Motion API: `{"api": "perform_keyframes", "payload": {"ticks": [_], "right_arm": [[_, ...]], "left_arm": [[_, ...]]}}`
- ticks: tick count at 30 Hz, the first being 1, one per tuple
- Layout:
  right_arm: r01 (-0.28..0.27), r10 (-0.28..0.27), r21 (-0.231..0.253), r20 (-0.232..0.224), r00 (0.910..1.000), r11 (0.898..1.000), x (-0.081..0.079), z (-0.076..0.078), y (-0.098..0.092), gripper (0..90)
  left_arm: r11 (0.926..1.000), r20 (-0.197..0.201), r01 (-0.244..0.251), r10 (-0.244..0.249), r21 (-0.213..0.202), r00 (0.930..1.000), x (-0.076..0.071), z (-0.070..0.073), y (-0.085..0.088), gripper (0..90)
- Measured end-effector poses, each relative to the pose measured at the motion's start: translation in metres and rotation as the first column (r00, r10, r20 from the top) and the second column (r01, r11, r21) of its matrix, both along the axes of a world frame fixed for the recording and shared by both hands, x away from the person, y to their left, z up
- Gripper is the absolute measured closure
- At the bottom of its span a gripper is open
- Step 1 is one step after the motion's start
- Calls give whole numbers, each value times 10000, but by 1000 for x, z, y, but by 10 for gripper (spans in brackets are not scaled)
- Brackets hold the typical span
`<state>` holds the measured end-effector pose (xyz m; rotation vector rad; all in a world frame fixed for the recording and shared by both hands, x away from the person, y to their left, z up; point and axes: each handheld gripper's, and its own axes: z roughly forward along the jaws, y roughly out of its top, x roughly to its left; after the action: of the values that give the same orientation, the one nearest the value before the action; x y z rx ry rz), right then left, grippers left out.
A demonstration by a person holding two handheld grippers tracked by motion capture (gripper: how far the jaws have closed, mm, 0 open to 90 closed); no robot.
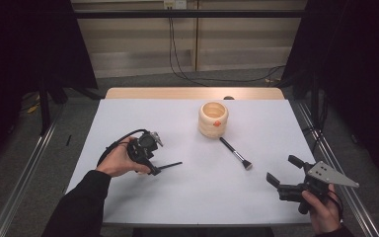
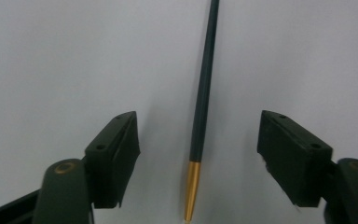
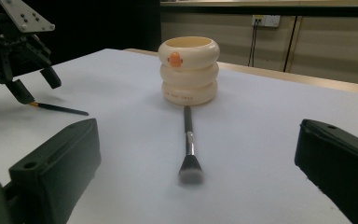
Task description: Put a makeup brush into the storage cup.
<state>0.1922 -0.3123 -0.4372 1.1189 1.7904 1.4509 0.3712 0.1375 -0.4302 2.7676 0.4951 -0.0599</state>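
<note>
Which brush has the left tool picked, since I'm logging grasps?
The thin brush with the gold band, lying between the left tool's open jaws; the wide-bristled brush lies by the cup.

We see a dark green pencil-thin brush handle [image 2: 204, 88] with gold ferrule, a cream ringed holder [image 1: 213, 119] with orange mark, a black makeup brush [image 1: 235, 153], white desk [image 1: 192, 192].

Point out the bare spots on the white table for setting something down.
Free: the far-left corner of the table, and the front middle between both tools. Crowded: around the cream holder and makeup brush, and by the left tool over the thin brush.
</note>
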Motion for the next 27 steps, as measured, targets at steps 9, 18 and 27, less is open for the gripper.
{"api": "perform_keyframes", "payload": {"ticks": [9,18,27], "right_arm": [[-20,20,22,39,10000,10000,-1,0,1,0],[-86,86,-1,-16,10000,10000,0,0,1,0],[-220,220,-57,20,9998,9997,0,0,0,0]], "left_arm": [[9957,-84,813,-811,433,9967,-2,-2,-5,526],[9925,-45,868,-868,861,9962,-4,-8,-11,645],[9904,96,826,-842,1110,9964,-6,-13,-16,779]]}}
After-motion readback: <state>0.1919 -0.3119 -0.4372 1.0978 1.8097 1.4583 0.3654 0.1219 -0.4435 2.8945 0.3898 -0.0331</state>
